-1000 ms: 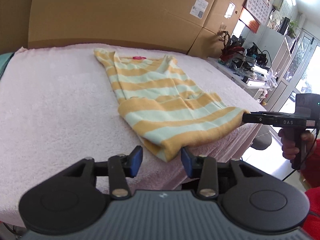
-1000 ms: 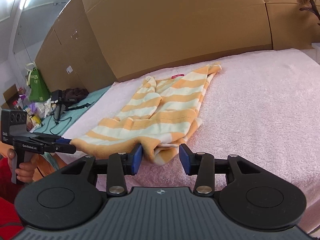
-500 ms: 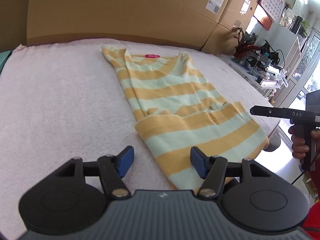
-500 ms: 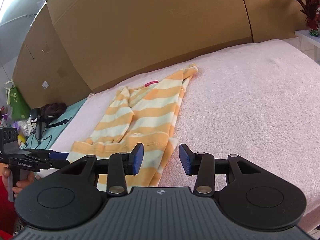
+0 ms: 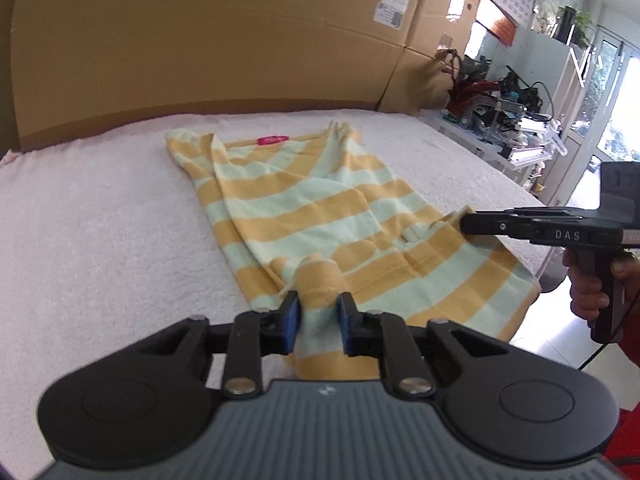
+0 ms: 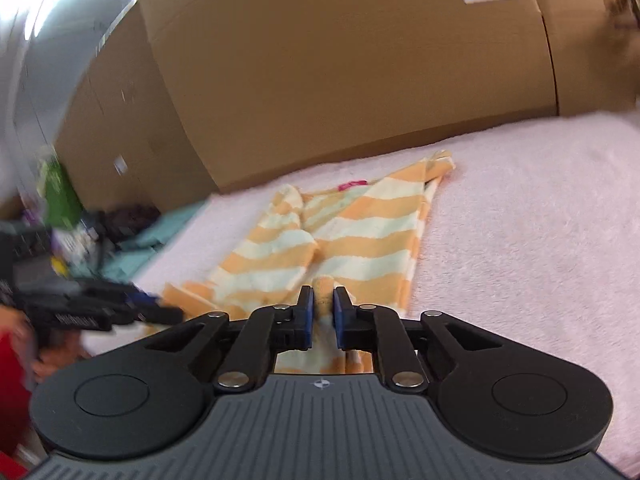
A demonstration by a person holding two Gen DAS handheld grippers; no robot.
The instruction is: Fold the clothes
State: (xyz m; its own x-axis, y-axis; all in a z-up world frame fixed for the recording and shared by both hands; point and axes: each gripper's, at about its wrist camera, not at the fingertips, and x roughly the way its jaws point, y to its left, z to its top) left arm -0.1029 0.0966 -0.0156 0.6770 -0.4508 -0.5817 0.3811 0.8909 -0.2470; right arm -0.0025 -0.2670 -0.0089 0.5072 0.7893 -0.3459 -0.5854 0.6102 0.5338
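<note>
On the pink towel-covered counter, the left gripper and right gripper are both closing, fingers pinching folds of the striped shirt.

Left claw and right claw, jaws closing.

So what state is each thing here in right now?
Striped shirt: partly folded on the pink towel, hem end bunched, both near corners pinched.
Left tool: closing, shirt fabric between its pads.
Right tool: closing, shirt fabric between its pads.
Pink towel: spread flat.
</note>
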